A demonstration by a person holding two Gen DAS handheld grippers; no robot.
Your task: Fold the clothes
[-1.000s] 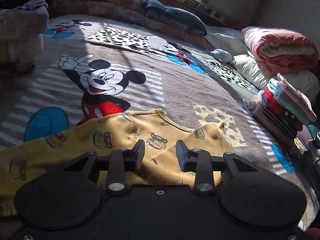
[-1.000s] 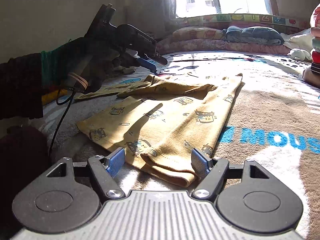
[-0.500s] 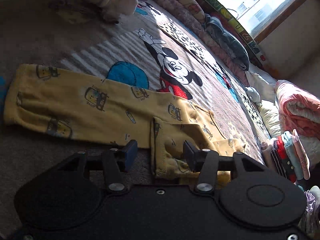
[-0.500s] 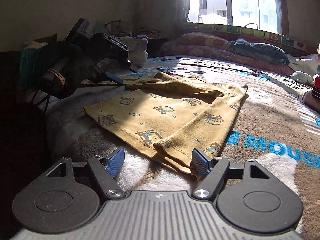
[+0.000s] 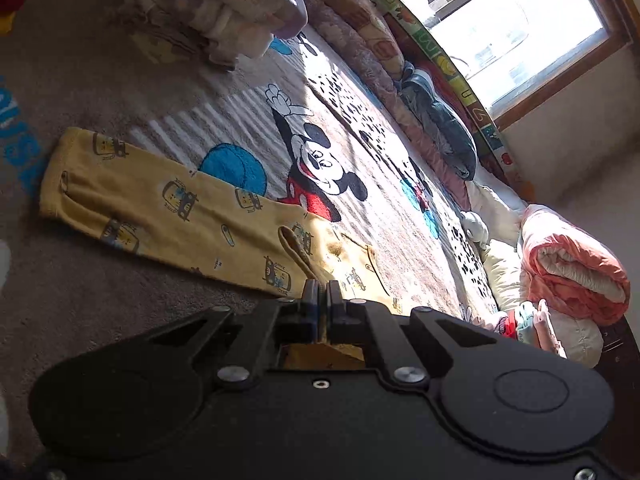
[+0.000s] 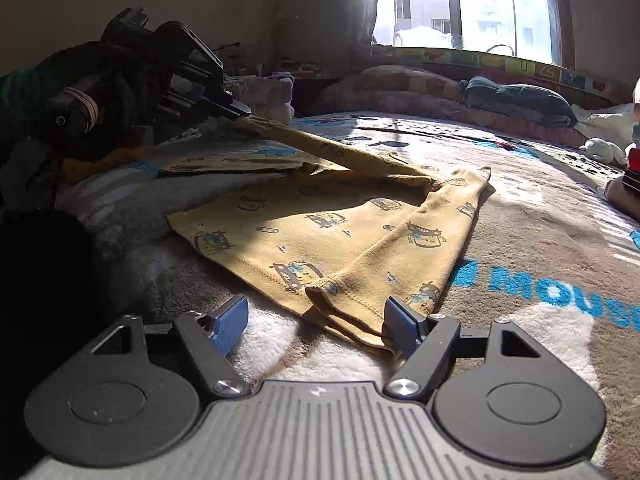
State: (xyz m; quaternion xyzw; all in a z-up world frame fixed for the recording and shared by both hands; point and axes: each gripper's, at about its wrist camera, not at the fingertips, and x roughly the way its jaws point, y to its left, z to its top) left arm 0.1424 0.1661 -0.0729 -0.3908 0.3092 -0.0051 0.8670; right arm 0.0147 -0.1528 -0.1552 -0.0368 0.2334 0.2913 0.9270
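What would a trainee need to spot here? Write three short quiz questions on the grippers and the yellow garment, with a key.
1. True or false: the left gripper is shut on a sleeve of the yellow garment.
2. The right gripper is: A) shut on the hem, B) open with the hem's folded corner between its fingers, C) lifted far above the blanket.
3. Fill in: in the right wrist view, the sleeve held by the left gripper is ____ off the blanket, not lying flat.

Key: 1 true; 2 B; 3 lifted.
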